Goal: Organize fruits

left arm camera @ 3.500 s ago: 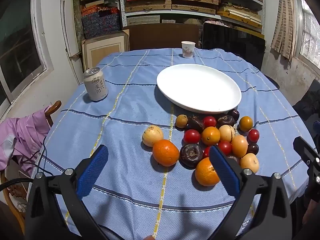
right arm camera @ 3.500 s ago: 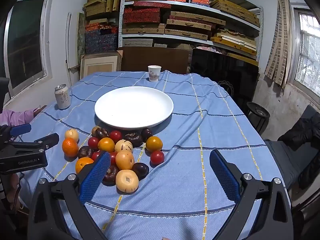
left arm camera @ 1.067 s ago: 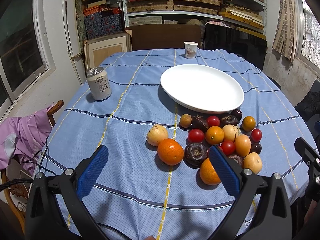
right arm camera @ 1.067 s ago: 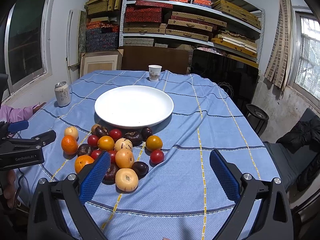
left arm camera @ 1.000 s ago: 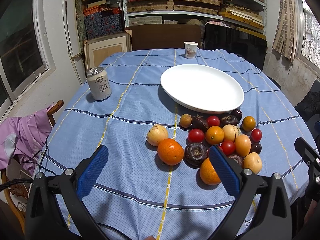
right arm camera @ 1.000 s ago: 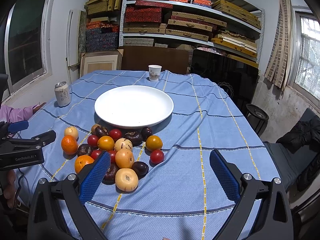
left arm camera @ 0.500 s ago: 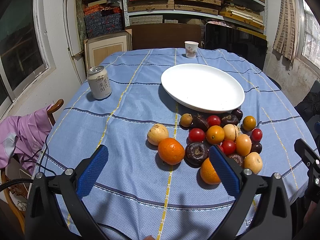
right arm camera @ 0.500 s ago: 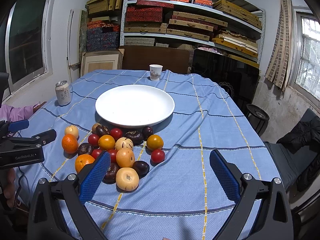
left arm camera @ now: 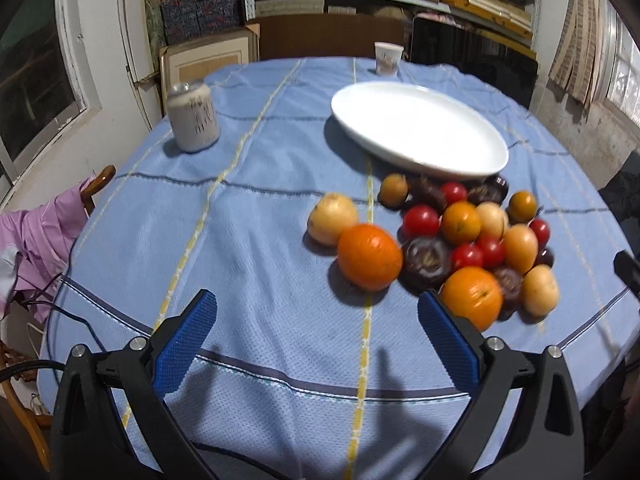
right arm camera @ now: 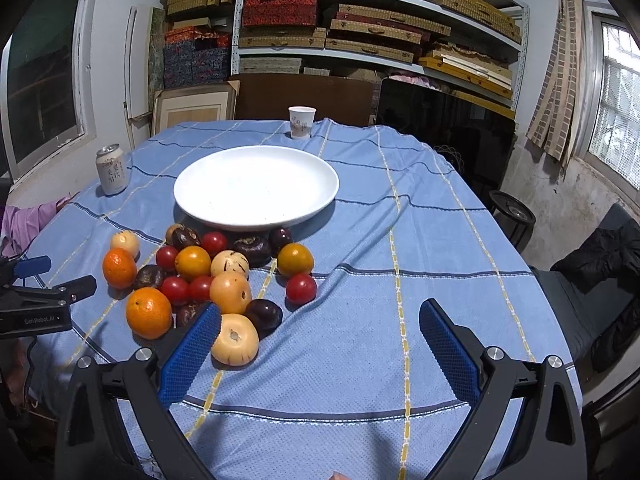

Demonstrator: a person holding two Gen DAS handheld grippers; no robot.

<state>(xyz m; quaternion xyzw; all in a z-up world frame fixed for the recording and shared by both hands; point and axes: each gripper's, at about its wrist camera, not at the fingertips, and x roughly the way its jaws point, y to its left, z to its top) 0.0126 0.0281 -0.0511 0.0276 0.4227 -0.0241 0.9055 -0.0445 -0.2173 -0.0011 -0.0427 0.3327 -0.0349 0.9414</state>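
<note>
Left wrist view: my left gripper (left arm camera: 316, 320) wide, empty. Orange (left arm camera: 369, 256) just above-right of frame centre, nearest fruit, nearly in line. Plate (left arm camera: 420, 128) upper right, bare. Right gripper (right arm camera: 320, 330) wide too; its pale fruit (right arm camera: 235, 339) sits beside the left finger.
</note>
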